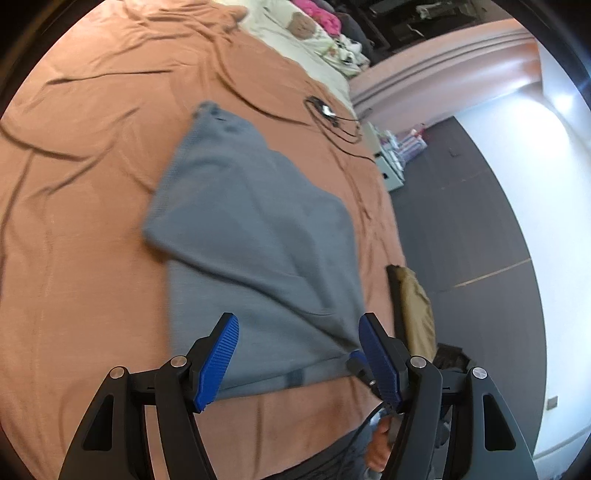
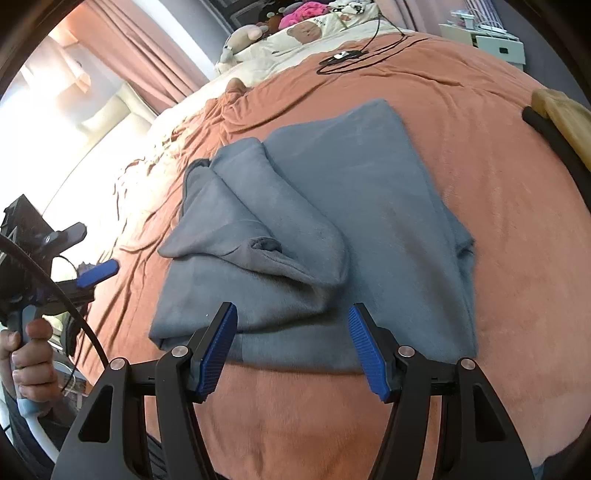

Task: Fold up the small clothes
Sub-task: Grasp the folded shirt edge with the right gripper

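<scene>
1. Both claws stand spread with nothing pinched: the left gripper (image 1: 299, 354) fills the bottom of the left wrist view, its blue ribbed pads (image 1: 218, 360) apart over the near hem of a grey garment (image 1: 255, 236).
2. Likewise the right gripper (image 2: 291, 350) sits at the bottom of the right wrist view, pads parted, with the garment's near edge lying between and beyond them, untouched as far as can be seen.
3. That grey garment (image 2: 351, 206) lies in the middle of both frames on an orange-brown bedspread (image 2: 461, 85), partly folded: a sleeve and a flap are laid over the body at centre left of the right wrist view.
4. At the left edge of the right wrist view a hand (image 2: 27, 363) grips the handle of the other gripper.
5. A black cable with a small device (image 2: 341, 57) rests on the bedspread at upper centre.
6. Cream bedding with a bear print (image 2: 306, 31) and pink fabric (image 2: 304, 11) lie along the top.
7. Tan cloth (image 2: 565, 118) sits at the right edge.
</scene>
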`<state>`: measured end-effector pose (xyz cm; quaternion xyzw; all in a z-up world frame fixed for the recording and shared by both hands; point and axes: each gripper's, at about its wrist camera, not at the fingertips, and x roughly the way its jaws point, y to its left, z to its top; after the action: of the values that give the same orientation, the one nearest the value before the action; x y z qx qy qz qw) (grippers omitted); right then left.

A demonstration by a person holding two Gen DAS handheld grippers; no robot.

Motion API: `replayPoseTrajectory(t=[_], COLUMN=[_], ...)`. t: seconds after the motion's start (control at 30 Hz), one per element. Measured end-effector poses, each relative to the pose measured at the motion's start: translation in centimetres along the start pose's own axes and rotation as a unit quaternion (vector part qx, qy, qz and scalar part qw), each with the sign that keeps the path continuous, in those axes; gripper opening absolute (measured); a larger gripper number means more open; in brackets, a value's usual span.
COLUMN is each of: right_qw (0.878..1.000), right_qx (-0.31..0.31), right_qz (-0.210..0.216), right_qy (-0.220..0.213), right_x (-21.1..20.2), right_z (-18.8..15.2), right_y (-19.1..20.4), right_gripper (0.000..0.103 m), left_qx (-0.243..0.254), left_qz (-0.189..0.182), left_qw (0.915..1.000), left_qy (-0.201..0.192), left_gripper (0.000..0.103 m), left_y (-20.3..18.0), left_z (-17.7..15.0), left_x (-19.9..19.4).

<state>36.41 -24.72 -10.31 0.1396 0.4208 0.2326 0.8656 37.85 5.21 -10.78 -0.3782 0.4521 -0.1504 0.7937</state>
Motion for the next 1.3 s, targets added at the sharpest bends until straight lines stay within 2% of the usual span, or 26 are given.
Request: replayPoseTrajectory(t=[0.17,0.4,0.63,0.87,1.0,1.17,1.3], right_qw=[1.000,0.999,0.999,0.997,0.993,0.993,0.995], right_qx=[-0.012,-0.013,-0.015,-0.060,-0.094,-0.081,-0.024], right_qz=[-0.016,-0.027,-0.033,-0.047,-0.062,-0.028,0.003], right_qy=[0.012,0.015,0.013,0.018,0.037,0.076,0.096], right_x=[1.5,2.0,1.6,1.8,3.1,5.3,6.4], right_z=[0.6,1.2,1.4,2.1,3.1,4.6,6.1], right_y=[0.7,0.5,-0.3,0.4,1.4,1.4,-0.9], right_gripper=[0.061,0.061,0.061,0.061,0.061,0.061,0.061], left_qx=[-0.019,-0.043,-0.049,-0.057,-0.057,-0.059,-0.059], left_qz=[0.028,0.043,0.048,0.050,0.049,0.045,0.044], left_qw=[0.9994,0.9981,0.9968,0.9958,0.9953,0.9947,0.9942], left_qy=[0.000,0.015,0.040,0.053,0.060,0.072,0.078], left_gripper=[0.069,0.065,0.053,0.053,0.052,0.052,0.052], left_y=[3.0,5.7,6.8,7.4,7.4,7.3,7.2], left_z=[-0.4,-1.1,-1.8,-2.1,-2.4,-3.0,-3.4], left_x=[-0.7,-0.3,1.4,2.5,3.3,4.3,4.9])
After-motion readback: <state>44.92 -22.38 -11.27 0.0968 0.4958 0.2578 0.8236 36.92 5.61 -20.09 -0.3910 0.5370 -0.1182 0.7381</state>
